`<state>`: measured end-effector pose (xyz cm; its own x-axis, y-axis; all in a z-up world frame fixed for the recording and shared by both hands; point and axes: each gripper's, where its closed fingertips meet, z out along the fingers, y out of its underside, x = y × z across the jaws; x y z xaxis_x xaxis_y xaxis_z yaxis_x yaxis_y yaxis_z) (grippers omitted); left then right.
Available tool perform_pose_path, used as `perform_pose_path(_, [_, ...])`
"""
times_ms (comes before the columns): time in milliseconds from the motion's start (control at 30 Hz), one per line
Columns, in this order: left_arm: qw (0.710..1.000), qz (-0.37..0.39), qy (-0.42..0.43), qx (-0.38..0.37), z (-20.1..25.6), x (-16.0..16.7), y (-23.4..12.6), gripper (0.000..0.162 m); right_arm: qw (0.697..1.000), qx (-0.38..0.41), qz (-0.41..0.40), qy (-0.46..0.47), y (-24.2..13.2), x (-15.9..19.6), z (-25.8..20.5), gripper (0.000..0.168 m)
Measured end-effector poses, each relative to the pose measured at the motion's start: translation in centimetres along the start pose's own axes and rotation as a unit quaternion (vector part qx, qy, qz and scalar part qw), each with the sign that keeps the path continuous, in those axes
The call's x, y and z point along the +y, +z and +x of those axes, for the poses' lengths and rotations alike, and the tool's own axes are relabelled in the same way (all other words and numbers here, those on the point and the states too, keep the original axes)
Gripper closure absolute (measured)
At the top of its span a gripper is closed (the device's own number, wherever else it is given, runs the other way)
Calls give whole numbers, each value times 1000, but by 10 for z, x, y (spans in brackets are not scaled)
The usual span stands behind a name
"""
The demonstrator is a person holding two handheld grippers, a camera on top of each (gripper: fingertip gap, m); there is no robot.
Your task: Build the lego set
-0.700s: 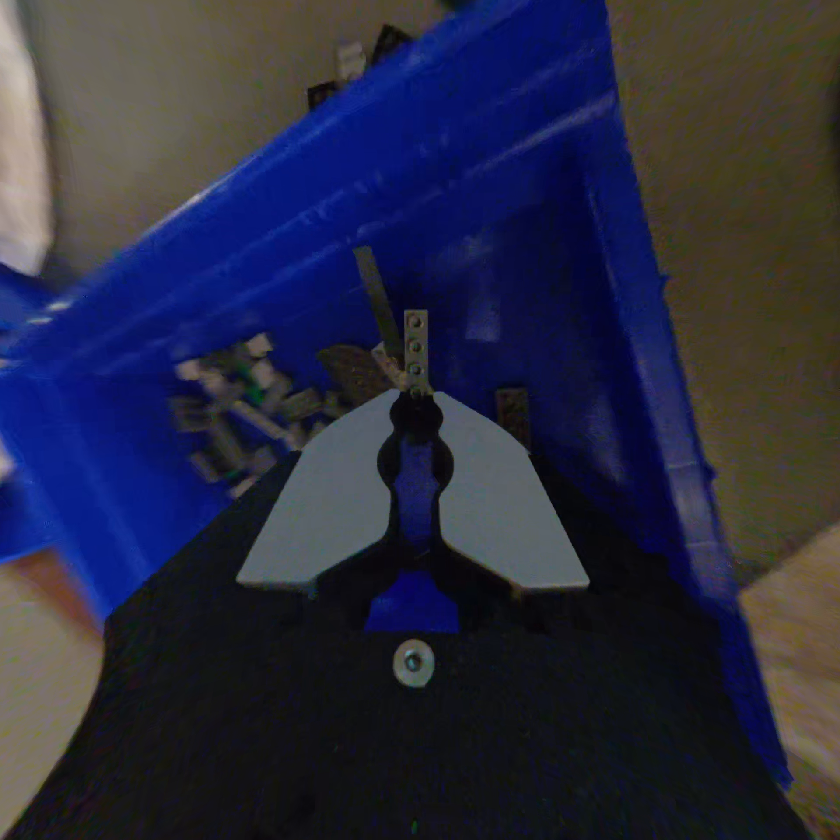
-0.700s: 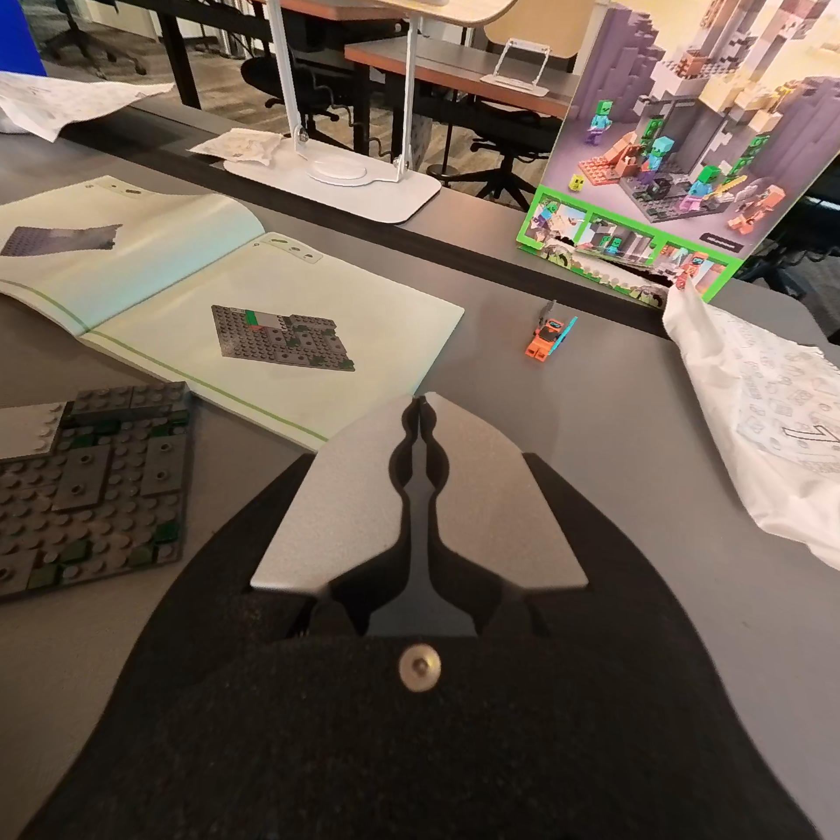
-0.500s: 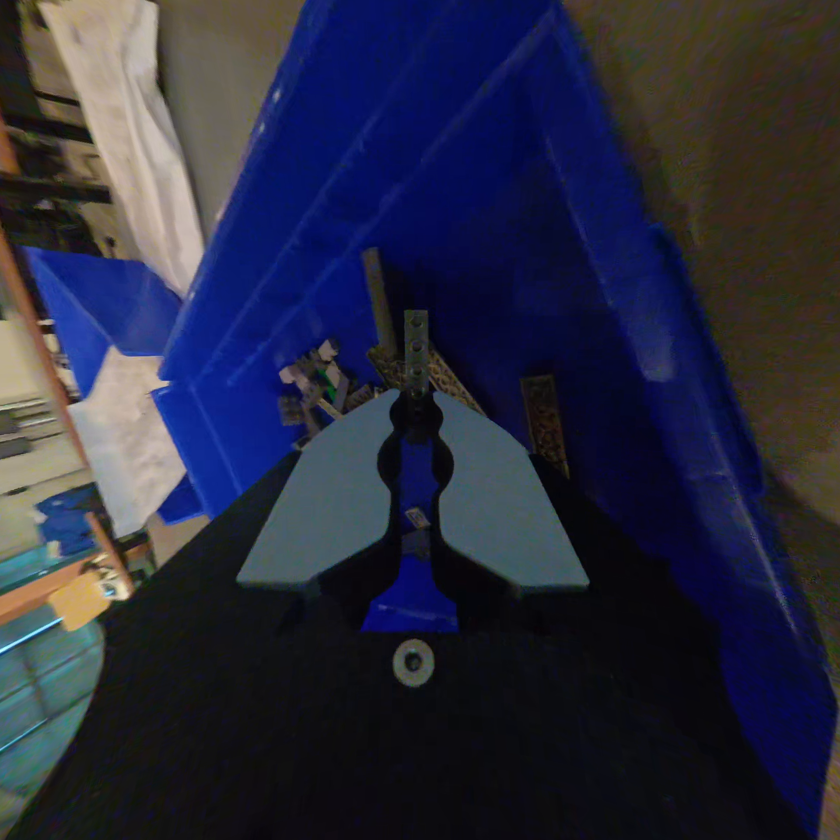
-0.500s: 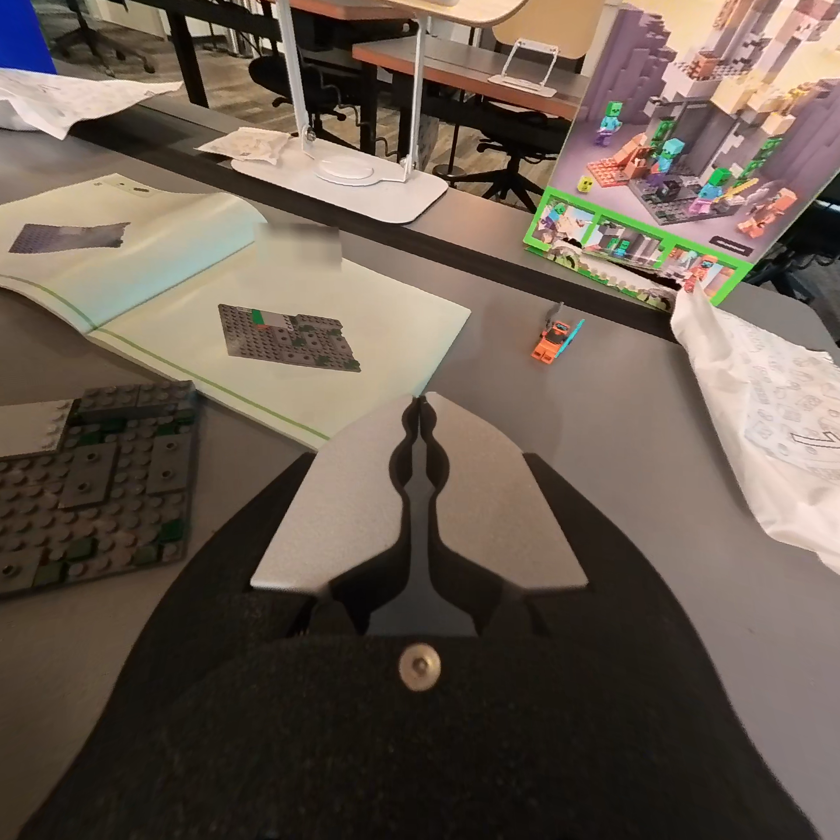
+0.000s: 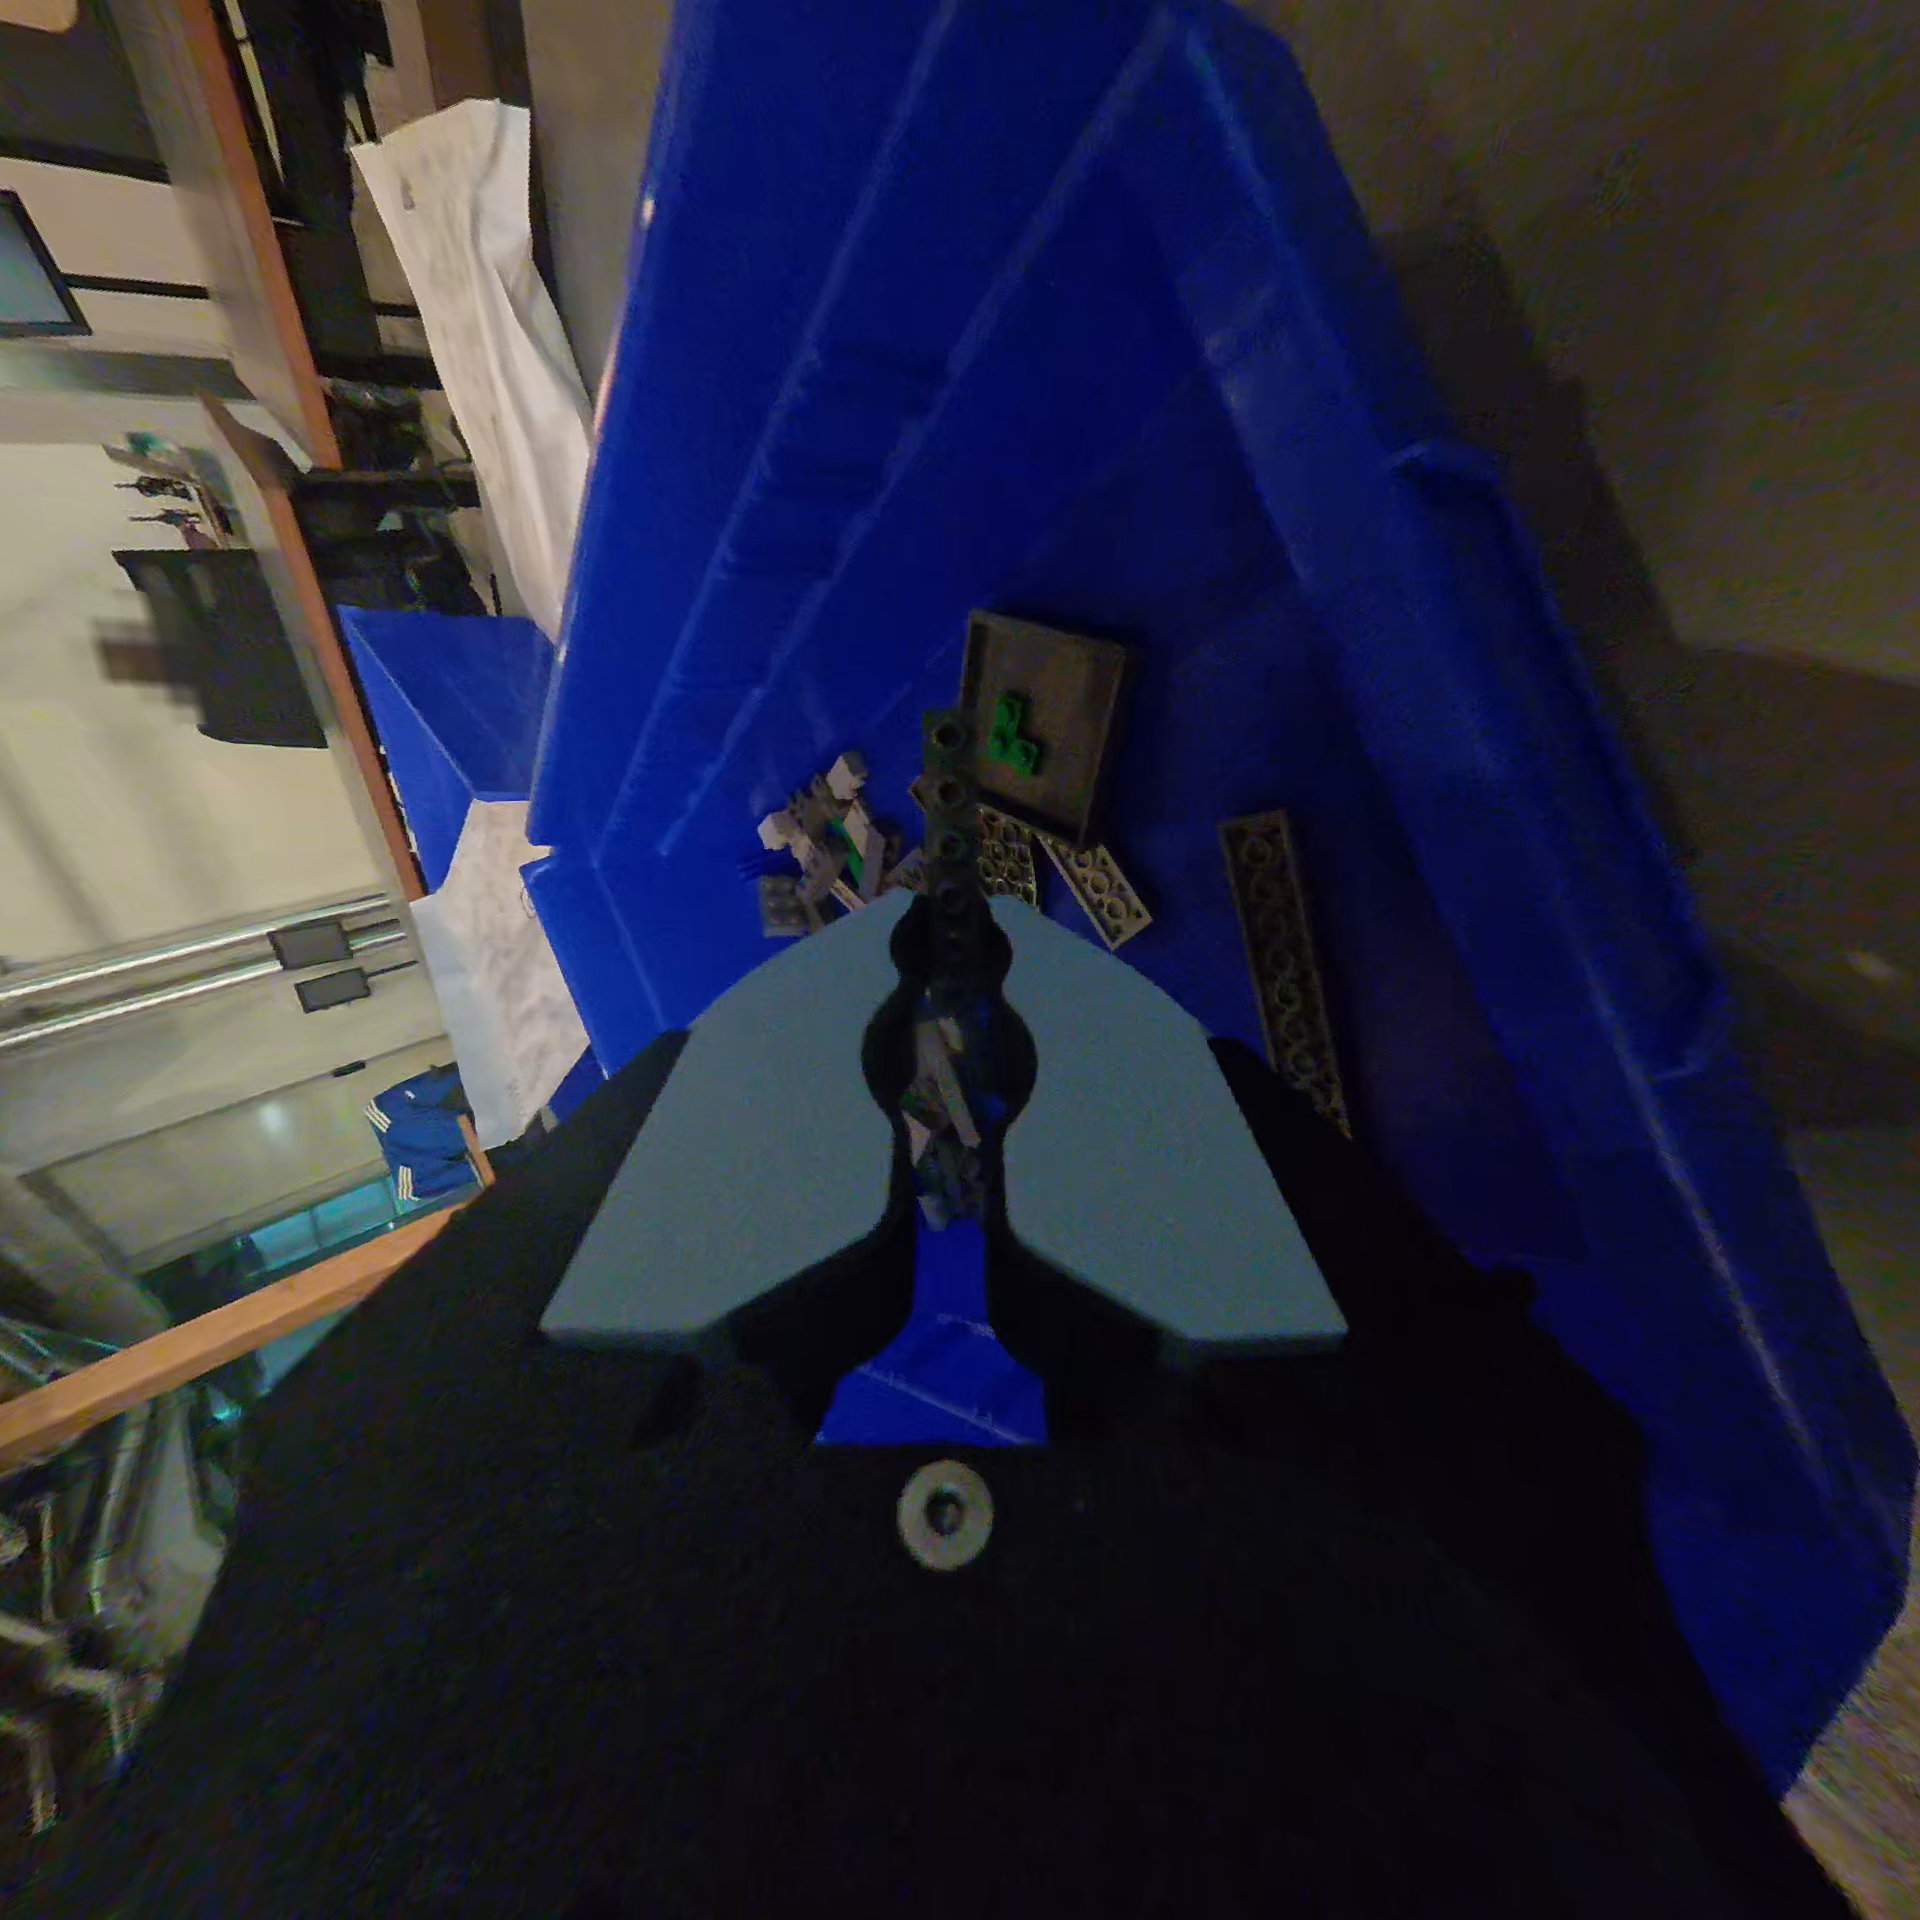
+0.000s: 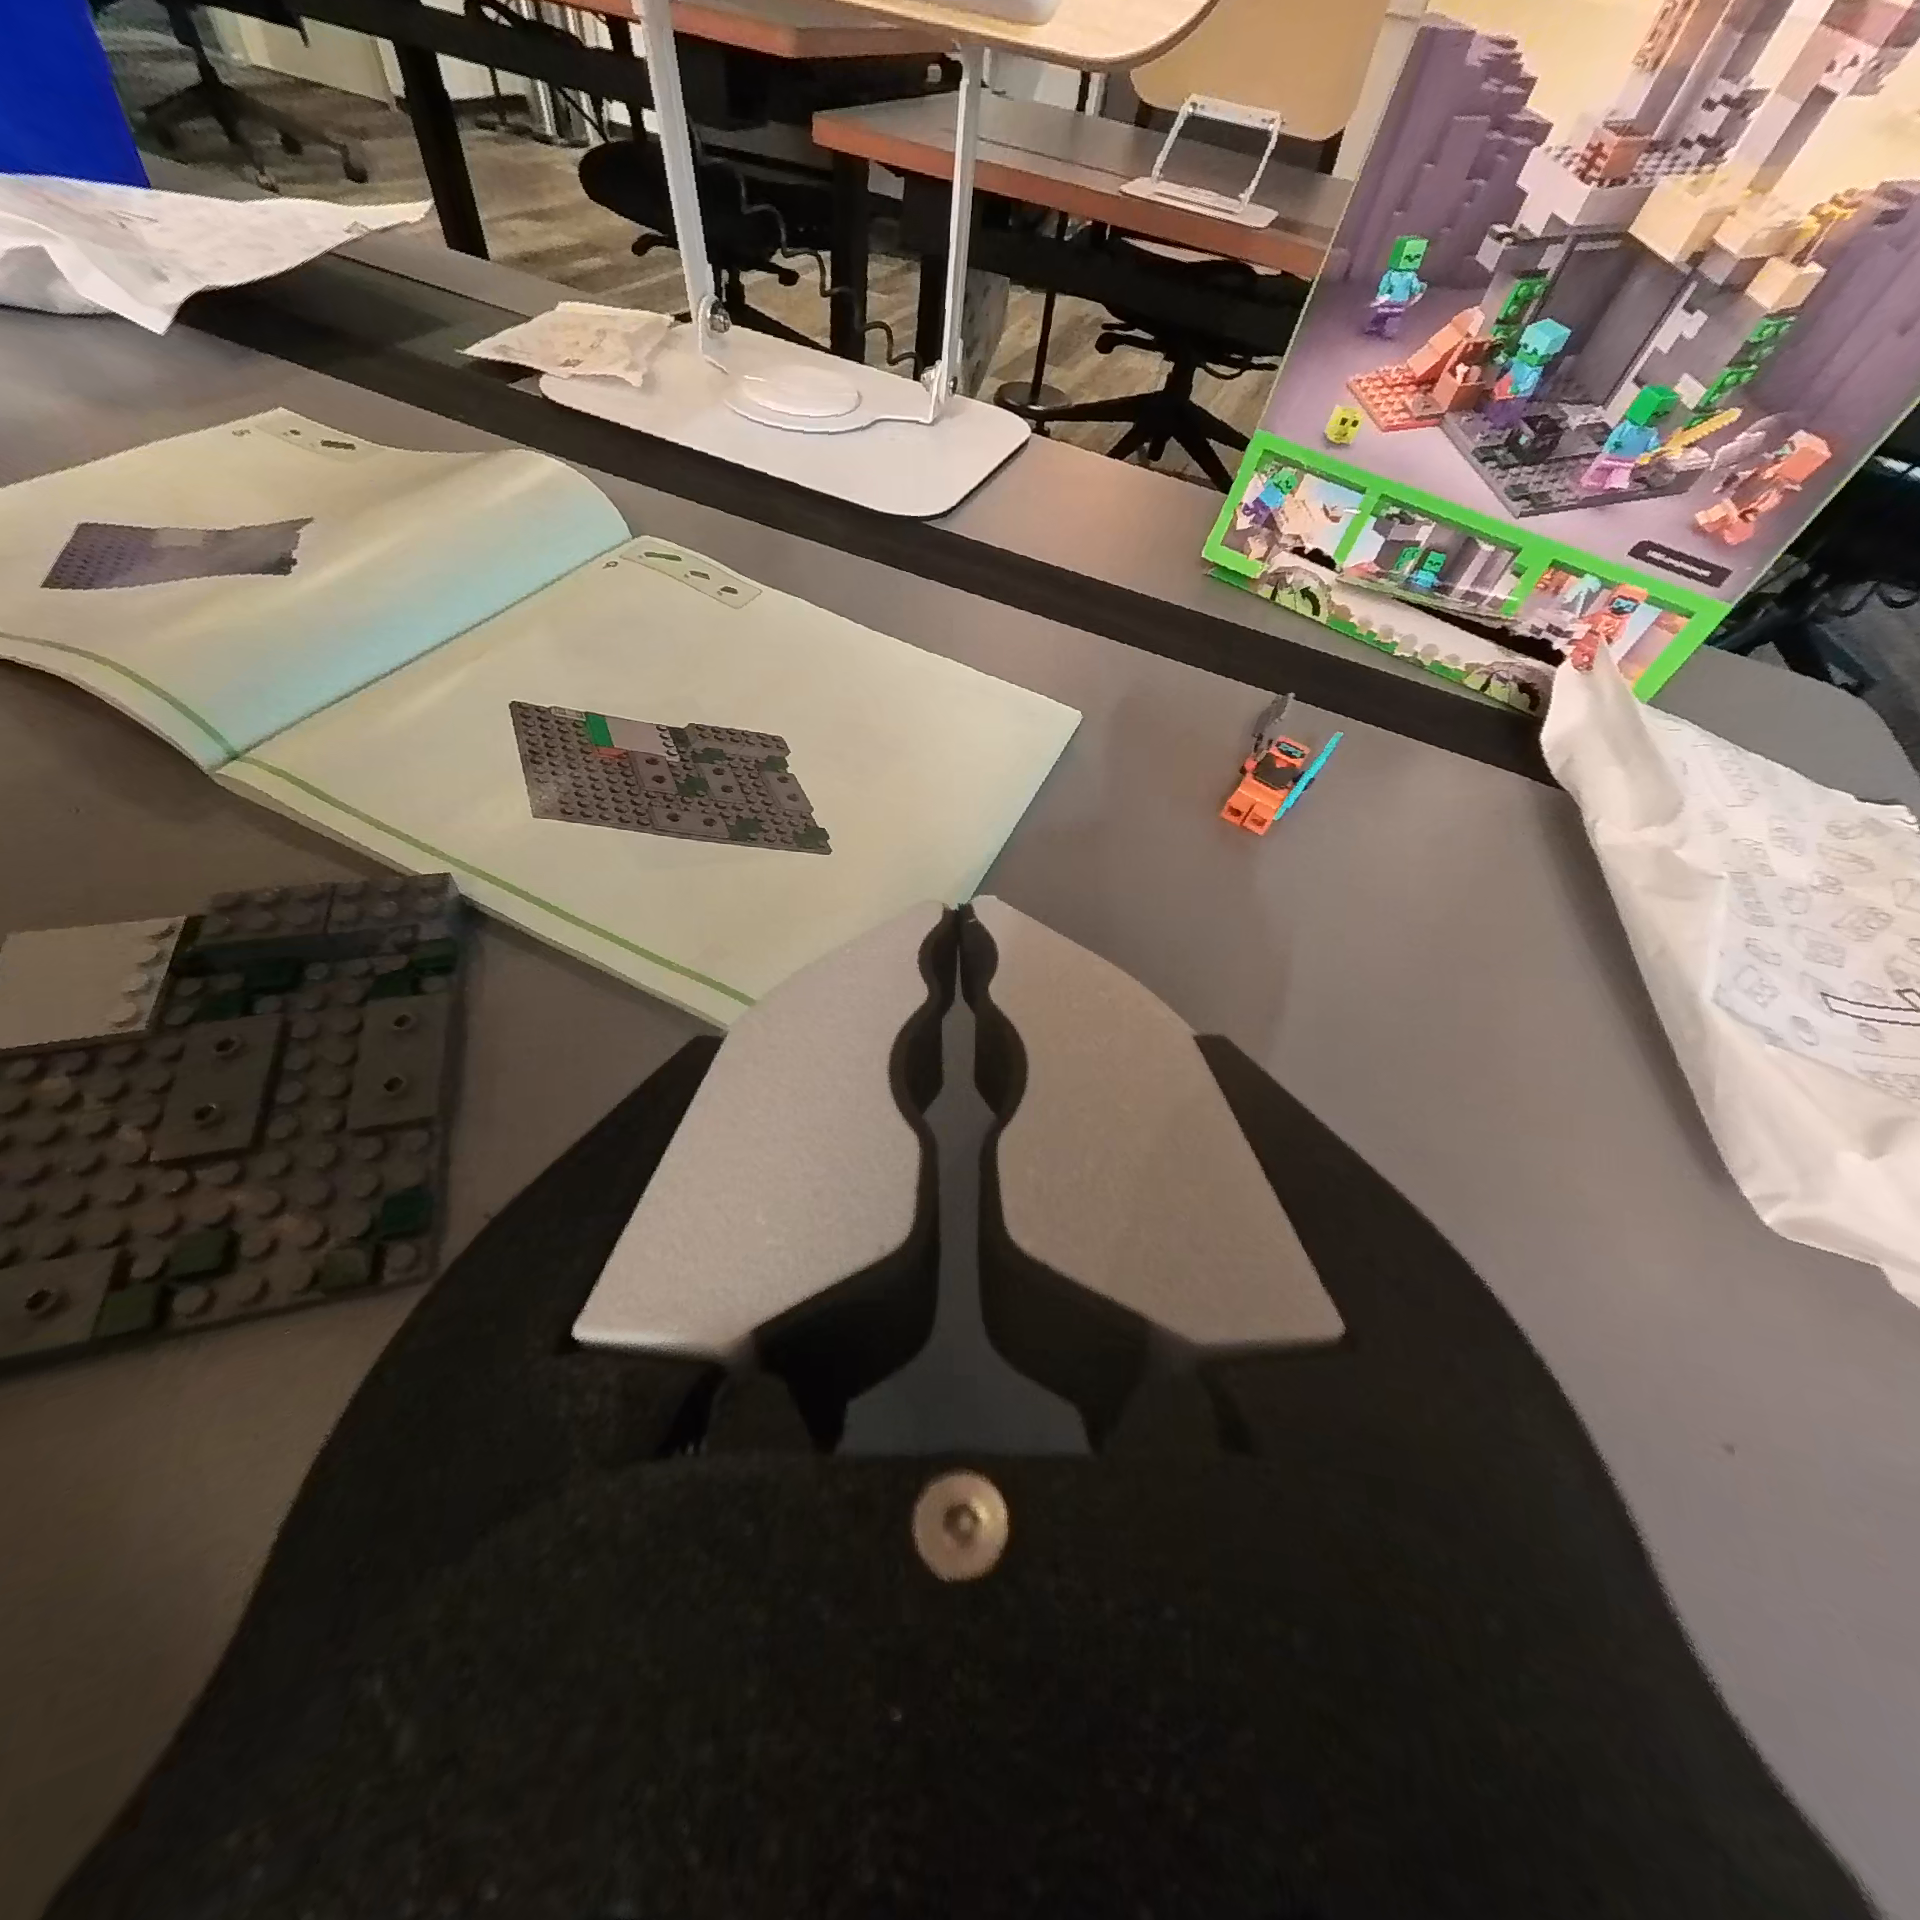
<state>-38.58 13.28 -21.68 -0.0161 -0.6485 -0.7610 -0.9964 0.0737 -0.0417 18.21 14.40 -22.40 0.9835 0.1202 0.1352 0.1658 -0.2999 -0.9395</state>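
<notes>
In the left wrist view my left gripper is shut on a thin grey studded plate that sticks out past the tips, above the blue bin. Loose grey pieces, a long plate and a dark square plate with green bits lie in the bin. In the right wrist view my right gripper is shut and empty above the grey table. The grey baseplate build lies at the left, next to the open instruction booklet.
An orange minifigure lies on the table past my right gripper. The set box stands at the back right, a crumpled paper bag at the right, a white lamp base behind the booklet. Across from one pair of fingers to the other is roughly 55 cm.
My left gripper has lifted and turned with the thin plate, so more of the bin floor and the room to the left shows. The right gripper has hardly moved.
</notes>
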Motion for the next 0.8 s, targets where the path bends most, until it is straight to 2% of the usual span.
perform_pose_path(67, [1000, -2, 0, -4, -1, 2, 0, 154, 1000, 0, 1, 0, 0, 0, 0, 168])
perform_pose_path(233, [999, -4, -41, 17, -1, 11, 1, 138, 1000, -2, 3, 3, -2, -1, 1, 168])
perform_pose_path(333, [996, 12, -79, 42, 0, 10, -2, 135, 1000, -4, 3, 6, -1, -1, 0, 168])
perform_pose_path(600, [982, 32, -163, 89, -3, 11, 0, 137, 1000, -7, 8, 8, -4, -4, 0, 168])
perform_pose_path(800, [957, 50, -239, 157, -3, 5, 12, 141, 1000, -10, 17, 15, -8, -7, 2, 168])
